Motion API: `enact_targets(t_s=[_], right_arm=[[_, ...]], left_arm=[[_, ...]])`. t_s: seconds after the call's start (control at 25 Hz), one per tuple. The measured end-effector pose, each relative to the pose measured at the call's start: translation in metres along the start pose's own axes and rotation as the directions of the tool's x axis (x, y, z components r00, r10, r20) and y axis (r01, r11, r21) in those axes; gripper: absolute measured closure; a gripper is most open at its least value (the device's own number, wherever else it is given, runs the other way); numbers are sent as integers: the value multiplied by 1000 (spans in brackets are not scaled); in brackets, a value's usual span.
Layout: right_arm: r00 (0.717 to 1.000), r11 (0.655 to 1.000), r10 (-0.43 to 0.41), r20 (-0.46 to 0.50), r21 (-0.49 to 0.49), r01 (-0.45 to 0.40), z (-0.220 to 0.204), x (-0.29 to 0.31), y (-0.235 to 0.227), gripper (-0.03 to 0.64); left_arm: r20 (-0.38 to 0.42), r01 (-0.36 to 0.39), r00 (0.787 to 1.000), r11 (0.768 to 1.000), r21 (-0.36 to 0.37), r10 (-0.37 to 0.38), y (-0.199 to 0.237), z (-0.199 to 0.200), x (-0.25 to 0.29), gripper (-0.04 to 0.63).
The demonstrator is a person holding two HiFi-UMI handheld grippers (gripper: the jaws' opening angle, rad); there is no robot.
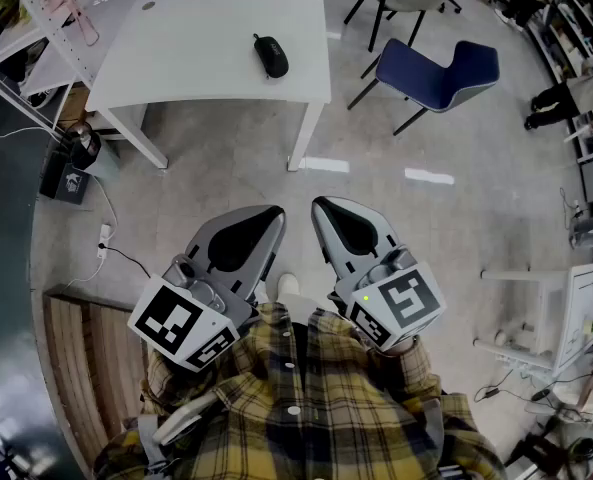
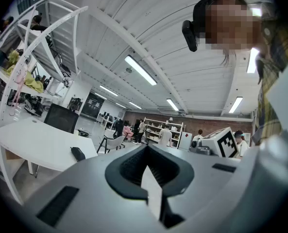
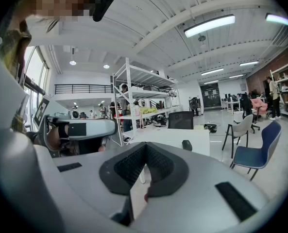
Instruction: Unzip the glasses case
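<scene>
Glasses case [image 1: 270, 54] on white table [image 1: 196, 58]; blue chair [image 1: 436, 73] near; glossy floor [image 1: 236, 158], perhaps workshop. Left tool [image 1: 269, 215], right tool [image 1: 323, 207] closed, empty.

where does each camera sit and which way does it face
Head view: on the person's head, looking steeply down; shows plaid shirt, left gripper, right gripper, and the white table with the glasses case.
Left gripper view: on the left gripper, looking along its shut jaws at the table; right gripper at right.
Right gripper view: on the right gripper, looking along its shut jaws at the table and blue chair; left gripper at left.
Shared: all three show the glasses case on the table.
</scene>
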State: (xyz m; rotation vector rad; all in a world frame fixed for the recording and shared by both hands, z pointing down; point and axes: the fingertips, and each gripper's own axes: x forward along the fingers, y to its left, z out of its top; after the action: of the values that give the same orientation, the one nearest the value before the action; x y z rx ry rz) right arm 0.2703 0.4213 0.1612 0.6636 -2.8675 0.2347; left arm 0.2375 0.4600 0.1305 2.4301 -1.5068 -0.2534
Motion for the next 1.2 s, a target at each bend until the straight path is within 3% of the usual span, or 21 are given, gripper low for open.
enact_targets(t_s=[0.4,0.92,1.2], right_arm=[[1000,1000,-2,22,21,1,2,-18,-15,618],[998,999,44,47,19,-45,0,-39,-45,618],[997,997,62,36,36,-63,-3,-30,-60,618]], left_arm=[[-4,-19,1000,1000,25,19,-16,-3,16,589],[21,-99,995,992,75,98,-30,-6,39,589],[31,-150,989,987,63,148,-11,-3,45,589]])
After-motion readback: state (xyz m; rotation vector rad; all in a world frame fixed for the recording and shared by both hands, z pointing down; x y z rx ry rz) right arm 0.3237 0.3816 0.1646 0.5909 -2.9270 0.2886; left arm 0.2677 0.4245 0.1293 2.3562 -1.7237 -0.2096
